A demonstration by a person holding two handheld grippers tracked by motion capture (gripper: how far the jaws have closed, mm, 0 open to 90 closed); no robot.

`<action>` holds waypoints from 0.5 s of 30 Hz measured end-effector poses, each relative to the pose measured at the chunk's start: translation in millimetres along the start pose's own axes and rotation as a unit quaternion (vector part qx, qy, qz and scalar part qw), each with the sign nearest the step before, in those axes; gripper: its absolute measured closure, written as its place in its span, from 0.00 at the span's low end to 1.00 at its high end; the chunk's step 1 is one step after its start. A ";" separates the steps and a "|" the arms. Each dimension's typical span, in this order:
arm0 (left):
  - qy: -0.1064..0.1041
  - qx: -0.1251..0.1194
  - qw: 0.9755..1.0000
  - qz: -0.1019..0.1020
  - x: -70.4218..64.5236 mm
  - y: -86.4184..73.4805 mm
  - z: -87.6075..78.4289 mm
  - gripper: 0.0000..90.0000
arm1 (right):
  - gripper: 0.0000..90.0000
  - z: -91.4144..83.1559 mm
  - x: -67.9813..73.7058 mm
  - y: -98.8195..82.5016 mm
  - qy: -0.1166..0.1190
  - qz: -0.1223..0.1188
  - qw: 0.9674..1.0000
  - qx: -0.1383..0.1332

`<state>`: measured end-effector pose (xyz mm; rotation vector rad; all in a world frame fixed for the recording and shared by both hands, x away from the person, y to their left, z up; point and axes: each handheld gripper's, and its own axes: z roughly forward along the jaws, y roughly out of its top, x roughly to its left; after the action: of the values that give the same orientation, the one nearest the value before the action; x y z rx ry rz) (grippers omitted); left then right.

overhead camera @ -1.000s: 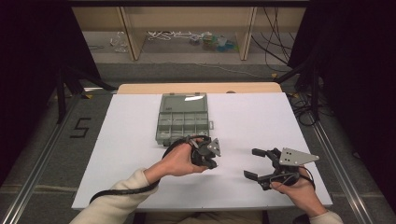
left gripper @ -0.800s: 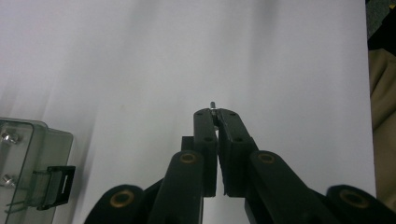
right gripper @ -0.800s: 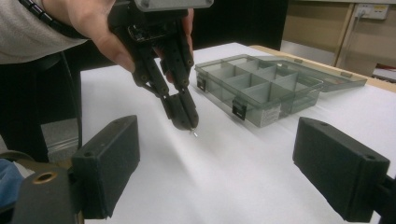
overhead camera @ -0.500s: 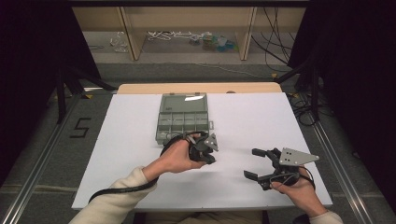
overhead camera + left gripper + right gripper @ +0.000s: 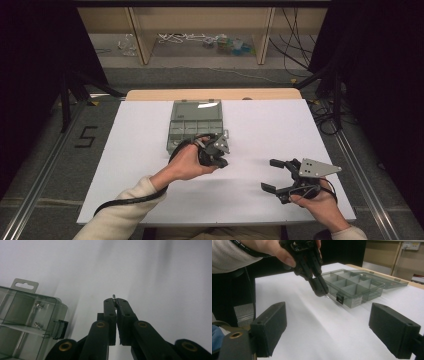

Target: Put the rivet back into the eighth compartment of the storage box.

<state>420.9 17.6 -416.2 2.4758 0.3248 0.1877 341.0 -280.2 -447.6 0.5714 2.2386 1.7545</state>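
Grey box's (image 5: 355,288) label unreadable; left gripper (image 5: 115,300) jaws pinch a small screw (image 5: 114,296), right gripper (image 5: 337,322) jaws spread.

The left claw (image 5: 218,159) tilts downward in the left hand (image 5: 187,162), its jaws pressed nearly together — a tiny metal screw (image 5: 114,296) is pinched at their tips. The right claw (image 5: 272,175) lies low and level in the right hand (image 5: 315,200) — jaws spread wide, nothing between them.
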 end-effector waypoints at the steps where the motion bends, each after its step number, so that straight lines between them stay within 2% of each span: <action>1: 0.001 -0.002 1.000 -0.003 1.0 -0.3 -0.1 0.96 | 0.18 -2.8 0.3 1.0 -0.010 -0.002 1.000 0.018; 2: 0.002 -0.001 1.000 -0.004 1.9 -0.5 -0.2 0.96 | 0.18 0.0 0.1 0.0 -0.002 0.001 1.000 0.000; 4: 0.005 -0.004 1.000 -0.008 4.1 -0.8 -0.3 0.96 | 0.18 0.1 -0.1 0.0 0.000 -0.002 1.000 0.000; 8: 0.012 -0.005 1.000 -0.016 8.4 -0.9 -1.1 0.96 | 0.18 -0.1 0.1 0.0 -0.001 0.000 1.000 0.000; 10: 0.019 -0.008 1.000 -0.015 11.2 -0.8 -2.4 0.96 | 0.18 -2.9 0.3 1.0 -0.010 -0.002 1.000 0.018; 11: 0.020 0.001 1.000 -0.009 13.5 -0.7 -4.2 0.96 | 0.18 -2.9 0.3 1.0 -0.010 -0.002 1.000 0.018; 15: 0.024 -0.005 0.999 -0.021 18.5 -1.5 -5.9 0.96 | 0.18 -2.7 0.2 1.0 -0.010 -0.002 1.000 0.017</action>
<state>437.1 27.2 -411.3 2.4558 0.3954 0.2305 339.8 -282.3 -445.9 0.5890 2.2589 1.7027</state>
